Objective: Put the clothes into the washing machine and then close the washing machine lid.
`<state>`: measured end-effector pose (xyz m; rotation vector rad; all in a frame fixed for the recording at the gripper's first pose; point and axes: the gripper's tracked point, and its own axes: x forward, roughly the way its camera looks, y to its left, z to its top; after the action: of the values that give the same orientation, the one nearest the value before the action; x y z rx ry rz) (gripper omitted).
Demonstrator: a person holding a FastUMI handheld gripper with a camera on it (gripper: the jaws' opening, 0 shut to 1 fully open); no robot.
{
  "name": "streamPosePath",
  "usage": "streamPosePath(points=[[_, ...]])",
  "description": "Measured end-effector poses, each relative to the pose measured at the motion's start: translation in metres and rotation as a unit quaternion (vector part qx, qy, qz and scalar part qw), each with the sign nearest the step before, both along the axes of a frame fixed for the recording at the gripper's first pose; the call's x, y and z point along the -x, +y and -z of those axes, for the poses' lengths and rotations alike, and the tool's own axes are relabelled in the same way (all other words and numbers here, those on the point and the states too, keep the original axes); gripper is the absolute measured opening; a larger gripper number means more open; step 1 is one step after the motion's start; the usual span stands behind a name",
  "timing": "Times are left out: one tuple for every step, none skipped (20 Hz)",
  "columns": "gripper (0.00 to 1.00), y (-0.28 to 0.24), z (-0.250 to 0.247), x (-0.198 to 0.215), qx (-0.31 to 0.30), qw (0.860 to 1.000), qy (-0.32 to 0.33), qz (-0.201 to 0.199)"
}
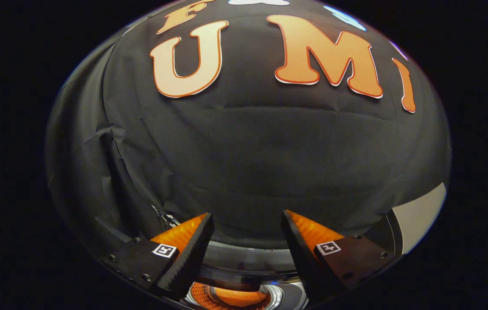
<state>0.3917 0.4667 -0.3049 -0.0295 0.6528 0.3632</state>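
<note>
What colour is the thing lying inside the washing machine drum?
Orange, seen in the gripper view: the cloth lies in the drum, below the open gripper.

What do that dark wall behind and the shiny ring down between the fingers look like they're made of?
The wall looks like matte black cloth: it shows creases and folds. The ring, below the open gripper, seems polished metal or chromed plastic, judging by its bright reflections; which one, I can't tell.

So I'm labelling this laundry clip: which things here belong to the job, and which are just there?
Job:
- gripper, open, holding nothing
- washing machine, its rim between the fingers

Just there:
- black cloth wall
- pale panel beside it
</note>
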Motion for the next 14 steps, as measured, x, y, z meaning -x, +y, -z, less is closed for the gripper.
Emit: streamPosePath(points=[[1.0, -0.001, -0.001, 0.004, 0.0, 1.0, -0.001, 0.0], [1.0, -0.001, -0.002, 0.007, 0.0, 1.0, -0.002, 0.001], [1.0, -0.001, -0.003, 0.009, 0.0, 1.0, -0.003, 0.001], [1.0, -0.002, -0.002, 0.014, 0.0, 1.0, -0.004, 0.002], [1.0, -0.002, -0.003, 0.018, 0.0, 1.0, -0.006, 0.002], [1.0, -0.004, -0.005, 0.026, 0.0, 1.0, -0.007, 0.003], [1.0, -0.006, -0.005, 0.031, 0.0, 1.0, -0.007, 0.003], [1.0, -0.008, -0.005, 0.038, 0.001, 1.0, -0.008, 0.003], [1.0, -0.008, -0.006, 0.043, 0.001, 1.0, -0.009, 0.004], [1.0, -0.01, -0.006, 0.048, 0.001, 1.0, -0.013, 0.006], [1.0, -0.011, -0.006, 0.053, 0.001, 1.0, -0.018, 0.007], [1.0, -0.013, -0.005, 0.058, 0.001, 1.0, -0.023, 0.011], [1.0, -0.015, -0.004, 0.064, 0.002, 1.0, -0.026, 0.014], [1.0, -0.016, -0.002, 0.07, 0.005, 0.999, -0.029, 0.014]])
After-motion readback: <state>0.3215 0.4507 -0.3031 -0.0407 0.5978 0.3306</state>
